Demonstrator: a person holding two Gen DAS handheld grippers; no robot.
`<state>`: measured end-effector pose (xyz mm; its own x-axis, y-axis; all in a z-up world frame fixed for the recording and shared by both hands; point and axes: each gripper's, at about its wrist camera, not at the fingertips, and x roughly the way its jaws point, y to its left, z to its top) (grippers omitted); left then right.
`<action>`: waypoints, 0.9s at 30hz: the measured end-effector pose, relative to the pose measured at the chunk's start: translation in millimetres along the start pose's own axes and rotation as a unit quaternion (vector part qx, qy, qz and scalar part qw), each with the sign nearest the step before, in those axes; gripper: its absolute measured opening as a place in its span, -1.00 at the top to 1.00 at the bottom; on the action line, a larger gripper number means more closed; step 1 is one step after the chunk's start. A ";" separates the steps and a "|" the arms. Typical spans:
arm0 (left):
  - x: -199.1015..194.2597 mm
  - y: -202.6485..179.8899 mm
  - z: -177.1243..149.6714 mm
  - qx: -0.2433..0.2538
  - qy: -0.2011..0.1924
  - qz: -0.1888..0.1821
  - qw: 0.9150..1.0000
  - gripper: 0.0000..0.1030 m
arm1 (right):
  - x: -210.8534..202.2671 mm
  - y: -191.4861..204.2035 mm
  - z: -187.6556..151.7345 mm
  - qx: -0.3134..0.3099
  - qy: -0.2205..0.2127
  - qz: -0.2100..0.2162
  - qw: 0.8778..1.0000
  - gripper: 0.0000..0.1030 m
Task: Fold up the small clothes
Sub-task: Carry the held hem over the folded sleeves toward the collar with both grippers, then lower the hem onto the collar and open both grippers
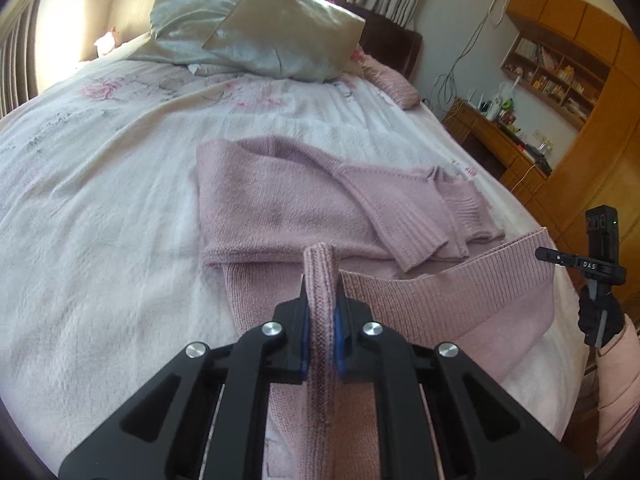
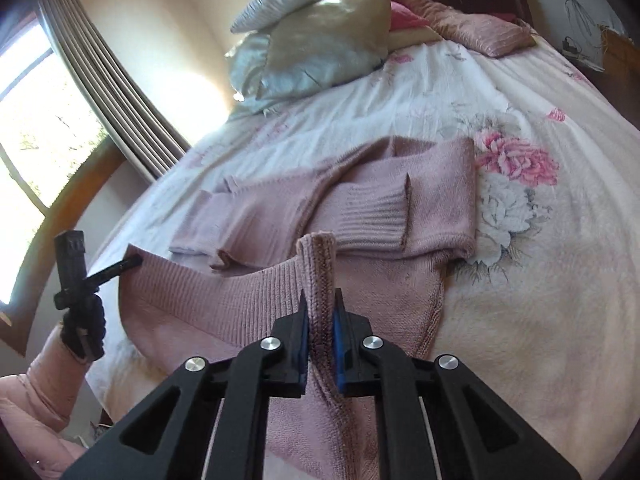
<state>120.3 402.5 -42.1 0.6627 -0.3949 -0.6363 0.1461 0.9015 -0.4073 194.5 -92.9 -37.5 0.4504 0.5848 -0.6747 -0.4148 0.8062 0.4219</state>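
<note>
Left claw (image 1: 321,316) and right claw (image 2: 320,322) each pinch the ribbed hem of the pink sweater (image 1: 280,208), sleeves folded at twelve o'clock on the bed (image 1: 100,208).

- The left tool (image 1: 322,300) has its blue-padded fingers (image 1: 306,320) pinched tight on a fold of knit.
- The right tool (image 2: 320,312) is clamped likewise.
- A dark-gloved hand (image 1: 600,316) in a pink sleeve (image 1: 618,384) grips the right handle.

"DAS" on the right tongs (image 1: 541,254)
</note>
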 end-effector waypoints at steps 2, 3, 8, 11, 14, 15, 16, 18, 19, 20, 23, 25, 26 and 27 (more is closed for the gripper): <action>-15.7 -8.1 11.2 0.006 -0.027 -0.015 1.000 0.87 | -19.4 7.1 10.7 -0.004 -0.026 0.014 1.000 0.82; -21.2 -12.0 18.4 0.010 -0.041 -0.015 0.999 0.87 | -26.7 9.7 17.3 -0.005 -0.037 0.016 0.999 0.82; -14.5 -16.5 76.1 0.013 -0.092 -0.005 0.996 0.87 | -34.7 11.5 69.4 0.002 -0.073 0.006 0.997 0.82; 12.5 -12.2 112.8 0.009 -0.098 0.015 0.995 0.87 | -18.8 3.8 104.5 0.013 -0.077 -0.020 0.997 0.82; 46.9 -3.7 136.7 0.006 -0.089 0.032 0.995 0.87 | 10.1 -16.4 136.0 0.038 -0.069 -0.037 0.996 0.82; 60.3 1.2 141.7 0.001 -0.077 0.036 0.996 0.87 | 22.9 -24.6 144.1 0.048 -0.063 -0.041 0.996 0.82; 74.4 5.7 144.4 -0.005 -0.060 0.040 0.997 0.86 | 37.4 -32.7 151.2 0.059 -0.052 -0.047 0.996 0.82; 101.6 14.8 144.0 -0.008 -0.033 0.059 0.998 0.86 | 68.5 -48.1 156.7 0.077 -0.029 -0.064 0.995 0.82; 116.3 19.0 142.0 -0.008 -0.016 0.069 0.997 0.86 | 83.9 -54.2 158.1 0.083 -0.017 -0.072 0.994 0.82; 130.3 23.8 139.2 -0.009 0.001 0.077 0.997 0.86 | 97.2 -59.5 156.3 0.088 -0.007 -0.081 0.993 0.82; 162.6 43.3 131.8 -0.025 0.040 0.094 0.994 0.86 | 132.5 -74.0 148.1 0.101 0.021 -0.107 0.989 0.82; 174.7 54.2 126.9 -0.038 0.059 0.102 0.992 0.82 | 148.6 -82.2 140.7 0.103 0.038 -0.133 0.985 0.82; 177.5 59.7 124.3 -0.047 0.063 0.098 0.992 0.80 | 154.3 -86.7 136.6 0.105 0.045 -0.140 0.984 0.82; 178.5 65.4 121.9 -0.059 0.068 0.091 0.992 0.75 | 157.7 -90.5 132.3 0.107 0.050 -0.145 0.982 0.78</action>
<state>337.8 412.6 -102.5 0.5641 -0.2543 -0.7856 -0.0596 0.9364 -0.3459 407.6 -61.8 -102.0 0.4414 0.3237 -0.8369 -0.0992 0.9445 0.3131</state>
